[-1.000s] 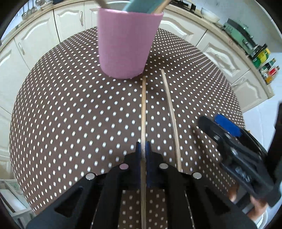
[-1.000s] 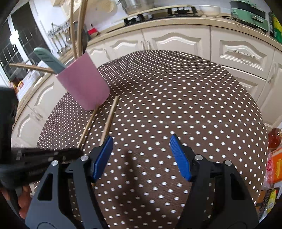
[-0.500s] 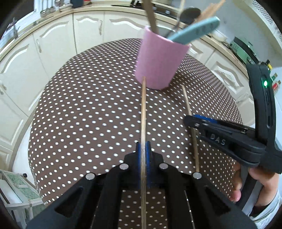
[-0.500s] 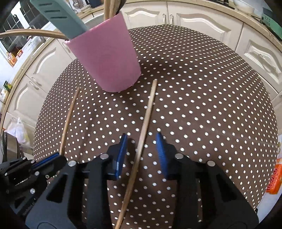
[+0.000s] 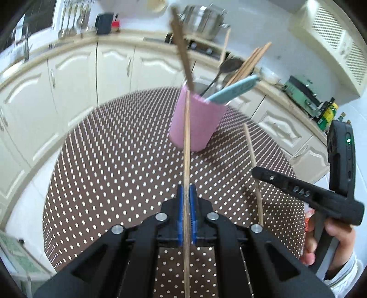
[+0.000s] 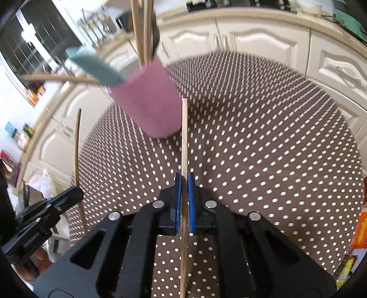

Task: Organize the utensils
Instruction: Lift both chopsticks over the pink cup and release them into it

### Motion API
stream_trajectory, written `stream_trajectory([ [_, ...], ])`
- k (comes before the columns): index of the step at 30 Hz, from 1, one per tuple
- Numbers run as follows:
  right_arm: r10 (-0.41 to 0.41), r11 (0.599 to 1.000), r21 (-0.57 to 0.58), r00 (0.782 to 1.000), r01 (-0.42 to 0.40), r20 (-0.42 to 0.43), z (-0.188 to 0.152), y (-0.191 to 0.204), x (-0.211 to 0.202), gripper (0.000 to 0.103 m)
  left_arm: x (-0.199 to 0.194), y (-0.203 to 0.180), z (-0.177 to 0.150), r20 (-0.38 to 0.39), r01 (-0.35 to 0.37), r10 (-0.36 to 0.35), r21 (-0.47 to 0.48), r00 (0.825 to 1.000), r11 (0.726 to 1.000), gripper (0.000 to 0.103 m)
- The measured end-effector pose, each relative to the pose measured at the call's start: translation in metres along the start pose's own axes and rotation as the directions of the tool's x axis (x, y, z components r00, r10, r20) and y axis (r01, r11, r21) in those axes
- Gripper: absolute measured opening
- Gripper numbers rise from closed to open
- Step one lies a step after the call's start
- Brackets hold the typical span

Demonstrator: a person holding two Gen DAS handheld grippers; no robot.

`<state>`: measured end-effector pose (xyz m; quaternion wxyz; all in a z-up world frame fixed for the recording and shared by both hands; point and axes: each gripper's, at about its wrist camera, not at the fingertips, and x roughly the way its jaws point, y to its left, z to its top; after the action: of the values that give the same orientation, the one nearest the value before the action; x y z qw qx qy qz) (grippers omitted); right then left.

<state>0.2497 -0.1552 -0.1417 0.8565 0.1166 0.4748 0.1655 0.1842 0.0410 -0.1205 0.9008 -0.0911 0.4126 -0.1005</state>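
1. Chopsticks, one per tong: the left gripper [image 5: 187, 215] pinches a thin wooden chopstick [image 5: 187, 146], its long axis running straight ahead toward the pink cup [image 5: 197, 119].
2. The right gripper [image 6: 184, 201] is pressed onto a second chopstick [image 6: 184, 137], its far tip just right of the cup [image 6: 149, 103].
3. Judging by tips, the left stick lies nearer the rim.
4. Cup: smooth, tapered, already crowded with utensils; sticks slender, pale, rigid; tablecloth [image 5: 114, 160] brown, white-dotted.

You are looking past the polka-dot tablecloth [image 5: 114, 160] at cream cabinets [image 5: 73, 75], with a steel pot [image 5: 204, 20] sitting above those cabinets.
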Motion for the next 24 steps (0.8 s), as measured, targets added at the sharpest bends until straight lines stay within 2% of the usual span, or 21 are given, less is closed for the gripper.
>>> stream_trajectory([
  [4, 0.053, 0.998, 0.016, 0.993, -0.055, 0.103, 0.002, -0.007, -0.031, 0.006, -0.024, -0.013, -0.003, 0.118, 0.026, -0.032, 0.057, 0.993, 0.998, 0.005],
  [10, 0.118, 0.993, -0.029, 0.958, -0.114, 0.261, 0.005, -0.003, -0.079, 0.006, -0.061, -0.031, -0.001, 0.298, 0.024, -0.052, 0.099, 0.953, 0.995, 0.005],
  [15, 0.127, 0.991, -0.088, 0.914, -0.101, 0.384, 0.008, 0.006, -0.111, 0.006, -0.079, -0.039, 0.025, 0.410, 0.016, -0.050, 0.087, 0.911, 0.996, 0.005],
  [20, 0.144, 0.987, -0.127, 0.868, -0.094, 0.475, 0.018, 0.012, -0.130, 0.006, -0.083, -0.043, 0.050, 0.475, 0.012, -0.039, 0.060, 0.879, 0.998, 0.005],
  [24, 0.129, 0.988, -0.141, 0.821, -0.060, 0.556, 0.022, 0.020, -0.142, 0.006, -0.097, -0.045, 0.071, 0.552, -0.014, -0.011, 0.042, 0.834, 0.999, 0.005],
])
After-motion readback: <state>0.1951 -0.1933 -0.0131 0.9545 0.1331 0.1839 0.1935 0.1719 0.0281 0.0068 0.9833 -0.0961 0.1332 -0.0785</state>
